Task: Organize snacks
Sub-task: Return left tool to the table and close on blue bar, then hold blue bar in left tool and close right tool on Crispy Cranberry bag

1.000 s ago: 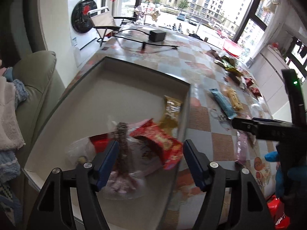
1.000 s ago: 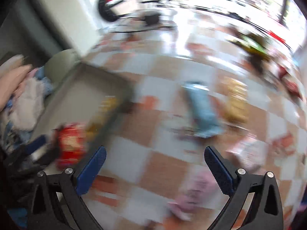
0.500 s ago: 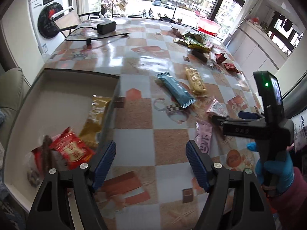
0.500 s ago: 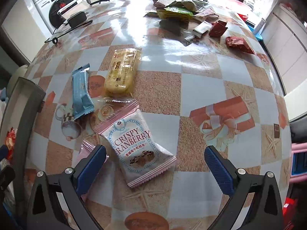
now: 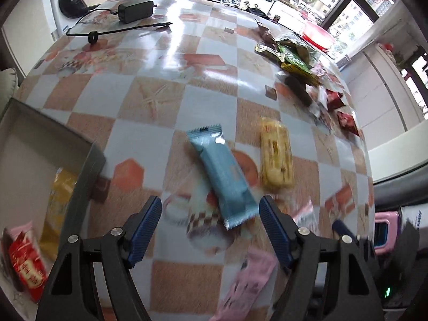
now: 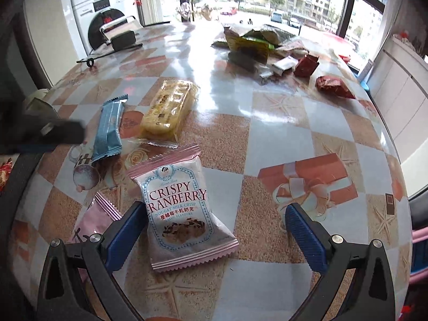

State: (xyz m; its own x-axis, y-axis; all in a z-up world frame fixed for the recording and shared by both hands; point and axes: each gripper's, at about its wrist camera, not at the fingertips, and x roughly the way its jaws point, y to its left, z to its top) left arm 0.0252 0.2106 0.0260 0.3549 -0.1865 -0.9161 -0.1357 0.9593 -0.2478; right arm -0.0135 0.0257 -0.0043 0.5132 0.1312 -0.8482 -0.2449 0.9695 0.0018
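left wrist view has the left gripper [image 5: 210,215] spread wide and empty over the checkered table [image 5: 149,101], with the lower end of a blue snack bar [image 5: 223,180] between its fingertips and a yellow biscuit pack [image 5: 275,157] just beside the bar at 3 o'clock. only this view shows the grey tray [image 5: 88,176] at 9 o'clock, holding a gold packet [image 5: 57,203] and a red packet [image 5: 26,270]. a pink wrapper [image 5: 248,286] lies blurred at 6 o'clock.

right wrist view shows the right gripper [image 6: 214,222] also wide open, gripping nothing, with a cranberry nougat pack [image 6: 182,211] on the table between its fingers, nearer the left one. here the pack's print is readable, and a snack pile [image 6: 256,42] sits at 12 o'clock. the left gripper's state cannot be told from this view.
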